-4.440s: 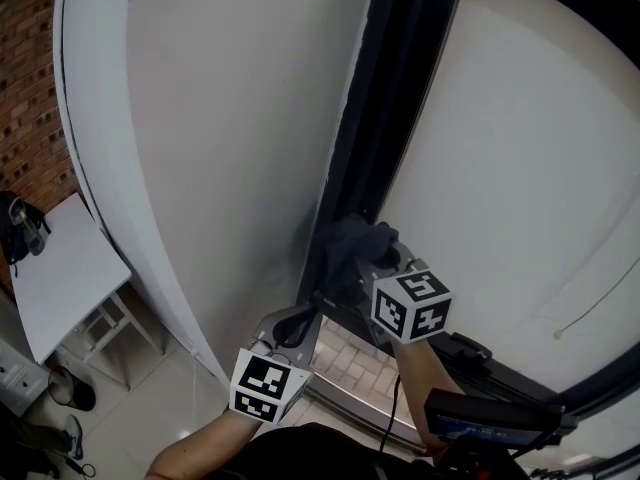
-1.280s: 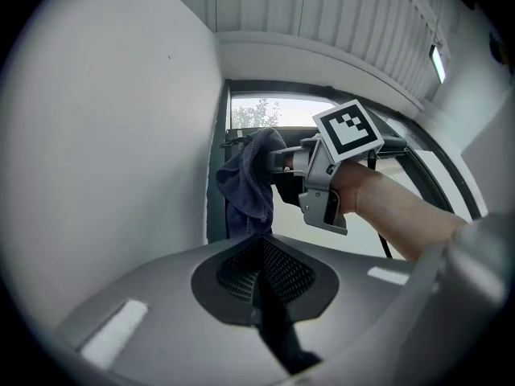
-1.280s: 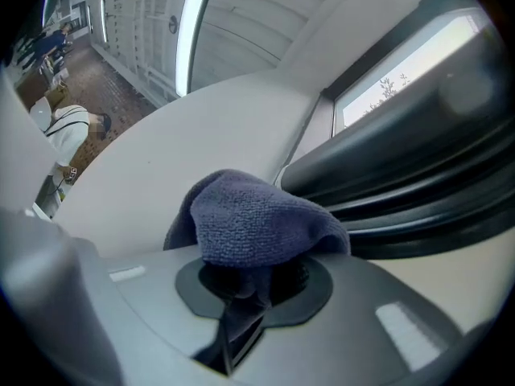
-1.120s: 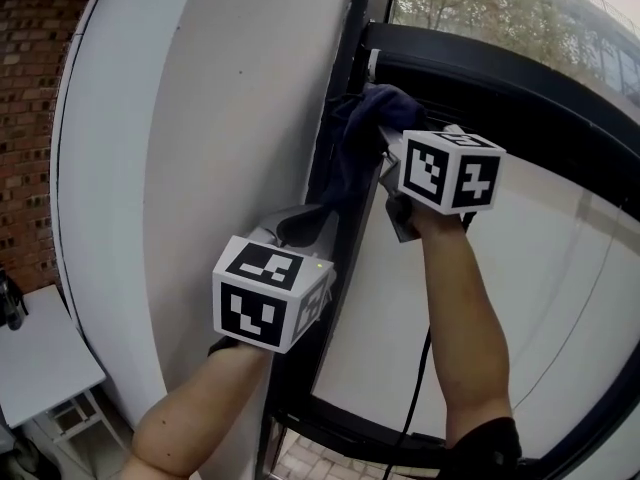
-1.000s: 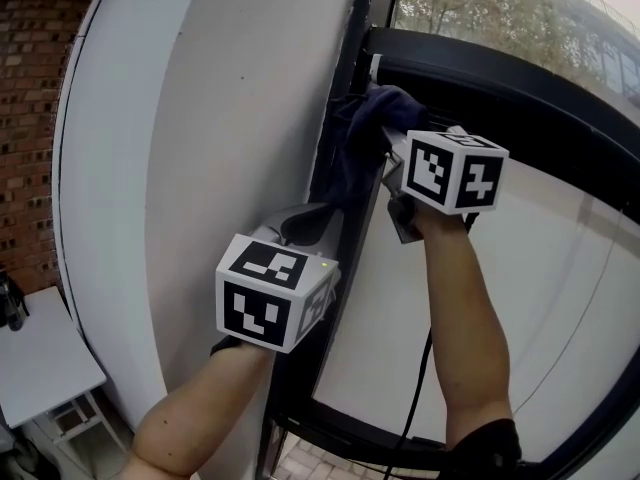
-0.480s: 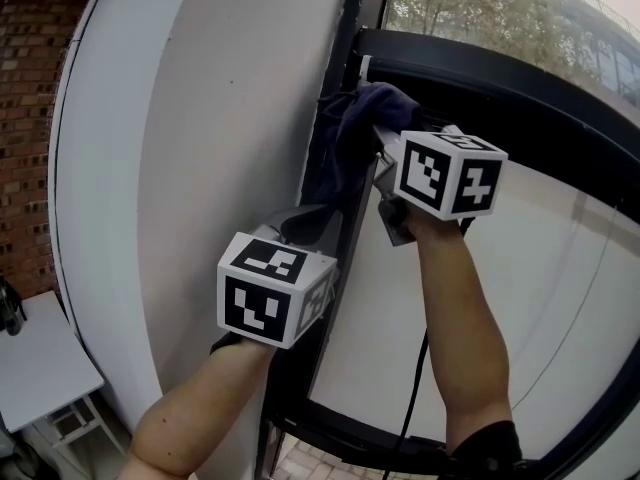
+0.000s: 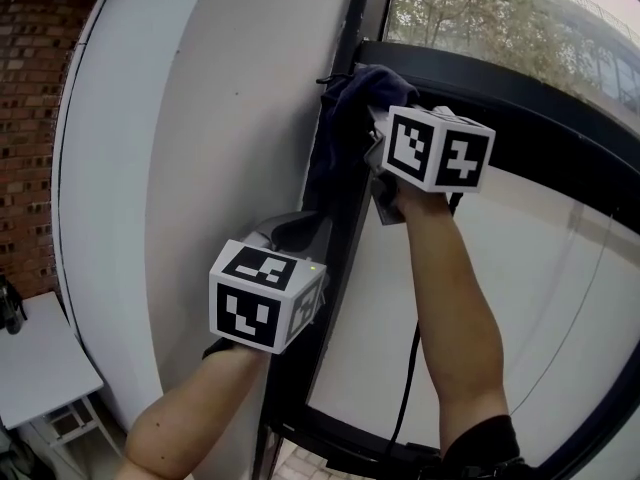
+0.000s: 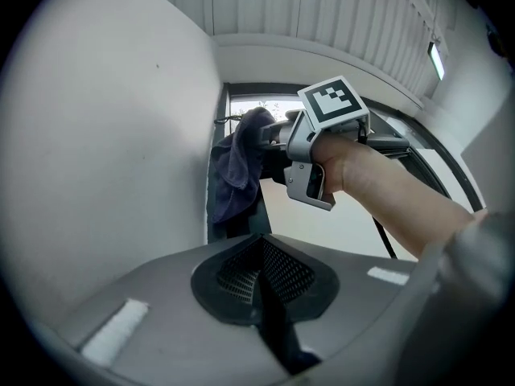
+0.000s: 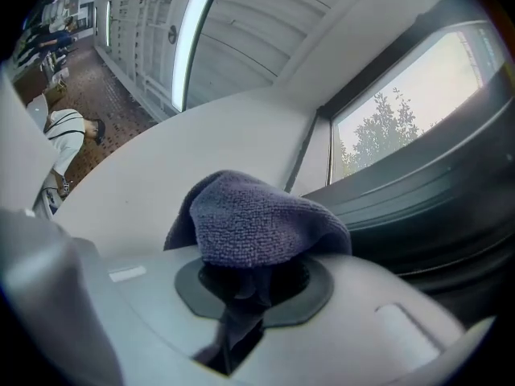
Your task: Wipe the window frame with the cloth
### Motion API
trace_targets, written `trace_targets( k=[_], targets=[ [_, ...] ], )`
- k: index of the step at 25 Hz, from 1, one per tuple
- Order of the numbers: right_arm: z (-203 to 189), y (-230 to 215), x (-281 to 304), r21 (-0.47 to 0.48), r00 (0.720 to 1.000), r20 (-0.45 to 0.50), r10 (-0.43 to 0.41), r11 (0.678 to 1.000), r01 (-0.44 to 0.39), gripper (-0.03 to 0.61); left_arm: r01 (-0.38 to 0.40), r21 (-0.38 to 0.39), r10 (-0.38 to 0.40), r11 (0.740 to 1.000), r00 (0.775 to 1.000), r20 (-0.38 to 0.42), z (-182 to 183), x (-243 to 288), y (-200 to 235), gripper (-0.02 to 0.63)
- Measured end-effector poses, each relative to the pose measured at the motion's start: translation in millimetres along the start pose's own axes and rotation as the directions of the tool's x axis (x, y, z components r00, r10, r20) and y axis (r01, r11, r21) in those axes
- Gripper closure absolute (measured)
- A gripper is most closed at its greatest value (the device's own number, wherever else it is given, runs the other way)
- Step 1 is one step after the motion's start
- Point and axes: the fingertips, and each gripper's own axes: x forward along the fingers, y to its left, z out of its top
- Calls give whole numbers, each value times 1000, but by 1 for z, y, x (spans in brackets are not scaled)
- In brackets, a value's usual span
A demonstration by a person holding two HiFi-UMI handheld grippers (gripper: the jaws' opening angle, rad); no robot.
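Clamping a bunched dark blue cloth between its jaws, the right gripper sits in the upper middle of the head view. Its arm is stretched up from the lower right. The wad bulges out past the jaw tips, so soft fabric rather than hard plastic meets the black window frame, which I judge to be the point of gripping it this way. A loose tail of the cloth hangs down along the frame's upright, just left of the gripper.

The cloth lies against the upright near where a dark horizontal bar branches off to the right. The wipe therefore seems to be working the upper stretch of that upright — most of it, running down to the bottom centre of the view, looks yet to be covered or is already below the cloth.

The left gripper is at lower centre-left, pointing up along the same upright. Its jaws are pressed together with nothing between them. It seems to be simply parked close by, possibly steadying, and I cannot tell whether its tip touches the frame or the cloth's tail.

A white wall fills the left of the view, and a pale pane fills the right.
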Motion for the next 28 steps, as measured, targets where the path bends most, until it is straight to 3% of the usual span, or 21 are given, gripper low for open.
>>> trace_targets(
  k=[9,16,28],
  targets=[
    [-1,-10,-5,13,1000,21,-15,1000,15,529,-25,-15,25,1000,999,38,9,12,1,620],
    [9,-29,-33,1,996,53,-76,997,76,529,-19,-15,20,1000,997,74,14,18,-15,620],
    [15,-61,-72,-46,977,-1,-212,976,212,529,84,-14,-82,996,988,132,78,31,-30,620]
  ],
)
